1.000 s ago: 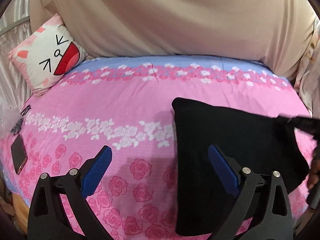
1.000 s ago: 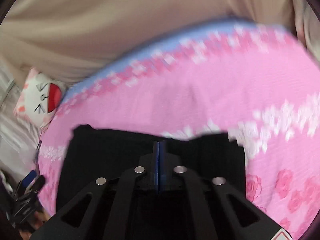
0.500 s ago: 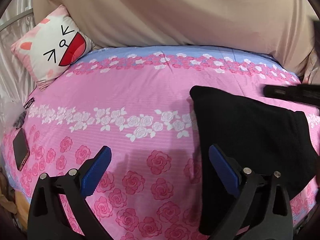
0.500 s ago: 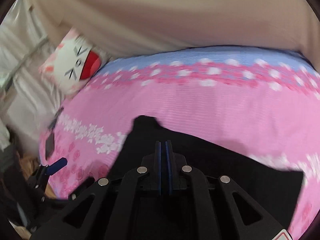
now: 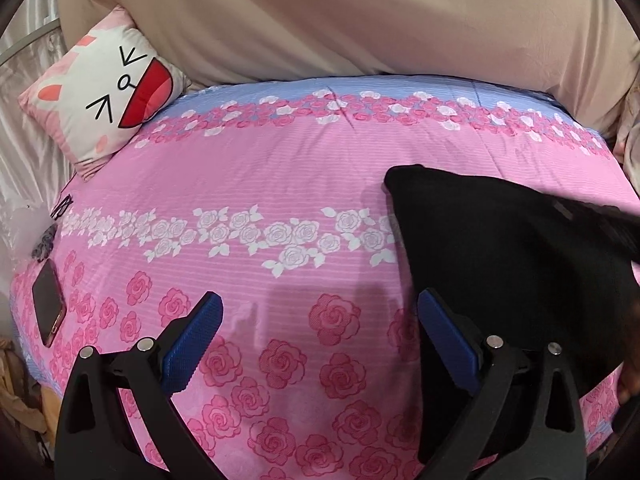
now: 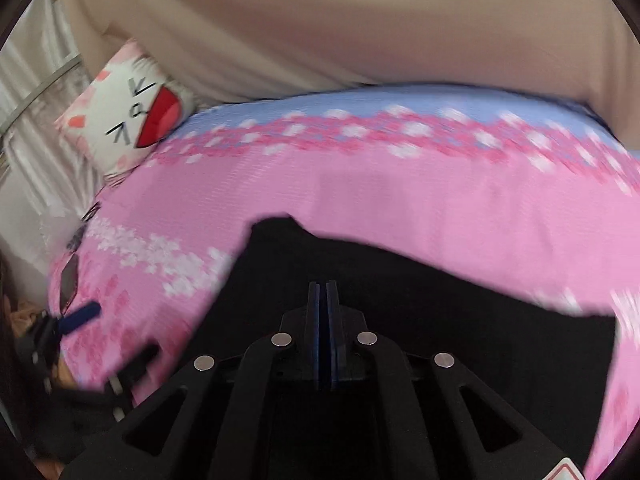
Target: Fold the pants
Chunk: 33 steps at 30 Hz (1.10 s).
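— Looking at the left hand-held gripper (image 5: 318,334), what did you see?

— Its two blue pads (image 5: 192,340) stood wide apart, with nothing between them. It hung low over the bed (image 5: 280,184), near the front edge. One pad was over the pink roses, and the other pad was over the black pants (image 5: 500,264).

— And the right hand-held gripper (image 6: 322,300)?

— Its blue pads were pushed almost together, with only a thin line between them. The black pants lay right under and around it. I could not tell if any cloth was caught in that thin line. The view from that side was blurry.

— Where were the pants (image 6: 400,300)?

— They lay on the right part of the bed, on the pink cover. They looked like one dark, flat shape with a corner that pointed toward the far side.

— What else was on the bed?

— A white cat pillow (image 5: 106,92) with a big red mouth leaned at the far left corner. A dark phone (image 5: 48,300) lay near the left edge. A beige cloth (image 5: 340,16) hung behind the bed.

— Could the right view see the other hand-held gripper (image 6: 60,328)?

— Yes, at the far left, with a blue pad that stuck out, well apart from the pants.
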Available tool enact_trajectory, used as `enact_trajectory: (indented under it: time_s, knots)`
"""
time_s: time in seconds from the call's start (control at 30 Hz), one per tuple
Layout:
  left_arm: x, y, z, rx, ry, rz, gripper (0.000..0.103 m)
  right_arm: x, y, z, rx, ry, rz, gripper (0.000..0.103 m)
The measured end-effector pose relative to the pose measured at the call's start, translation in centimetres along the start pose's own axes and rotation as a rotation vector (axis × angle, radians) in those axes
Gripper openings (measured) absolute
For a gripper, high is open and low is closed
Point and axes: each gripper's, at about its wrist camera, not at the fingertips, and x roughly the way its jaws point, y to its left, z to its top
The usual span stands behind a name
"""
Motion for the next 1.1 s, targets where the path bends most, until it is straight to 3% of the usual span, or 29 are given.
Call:
enact_trajectory:
  time_s: [0.07, 0.17, 0.27, 0.3, 0.37, 0.47, 0.53, 0.6, 0.67, 0.77, 0.8, 0.83, 0.87, 0.97, 1.1]
  knots:
    - [0.1, -0.6, 0.1, -0.001, 0.004, -0.007, 0.097, -3.0, -3.4, -2.5, 0.054, -0.046, -0.093, 0.007]
    - [0.1, -2.0, 0.2, 0.010, 0.003, -0.026, 0.097, -3.7, -8.1, -4.4, 0.094, -0.010, -0.215, 0.005]
    - [-0.4, -3.8, 0.3, 0.040, -0.009, -0.013, 0.097, -5.3, -10.5, -5.4, 0.194, -0.025, -0.130, 0.003]
    - [-0.7, -4.2, 0.4, 0.047, -0.015, -0.007, 0.098, -6.3, -10.0, -5.3, 0.199, -0.052, -0.124, 0.013]
    - [-1.3, -5.0, 0.3, 0.061, -0.025, 0.010, 0.098, -7.7, -8.8, -5.0, 0.145, -0.096, -0.132, 0.015]
    - [-1.8, -5.8, 0.3, 0.070, -0.029, 0.026, 0.098, -7.2, -8.1, -5.2, 0.086, -0.082, -0.116, 0.025]
    - [-2.0, -6.3, 0.3, 0.076, -0.026, 0.035, 0.098, -5.2, -9.6, -6.0, 0.090, -0.036, -0.178, 0.023]
    - [-2.3, -6.9, 0.1, 0.084, -0.031, 0.044, 0.098, -5.7, -11.5, -6.9, 0.151, -0.072, -0.115, 0.019]
    - [-2.6, -7.4, 0.0, 0.098, -0.035, 0.050, 0.098, -7.1, -12.4, -7.3, 0.219, -0.078, -0.089, 0.027]
    - [-2.9, -8.2, -0.1, 0.106, -0.033, 0.045, 0.098, -9.3, -12.0, -7.6, 0.192, -0.111, -0.127, 0.034]
    - [-2.9, -8.4, -0.1, 0.102, -0.031, 0.027, 0.098, -10.0, -12.1, -7.8, 0.192, -0.117, -0.135, 0.051]
    - [-2.9, -8.7, -0.1, 0.096, -0.023, -0.005, 0.098, -10.6, -12.3, -8.1, 0.203, -0.123, -0.139, 0.062]
    - [-2.8, -8.9, -0.3, 0.082, -0.005, -0.069, 0.098, -11.0, -12.5, -8.6, 0.211, -0.127, -0.139, 0.079]
    - [-1.7, -8.8, -1.3, 0.045, 0.064, -0.190, 0.098, -10.8, -13.2, -9.3, 0.245, -0.112, -0.097, 0.081]
    - [0.0, -8.6, -2.7, 0.037, 0.089, -0.142, 0.098, -8.1, -14.4, -10.5, 0.338, -0.032, -0.002, 0.081]
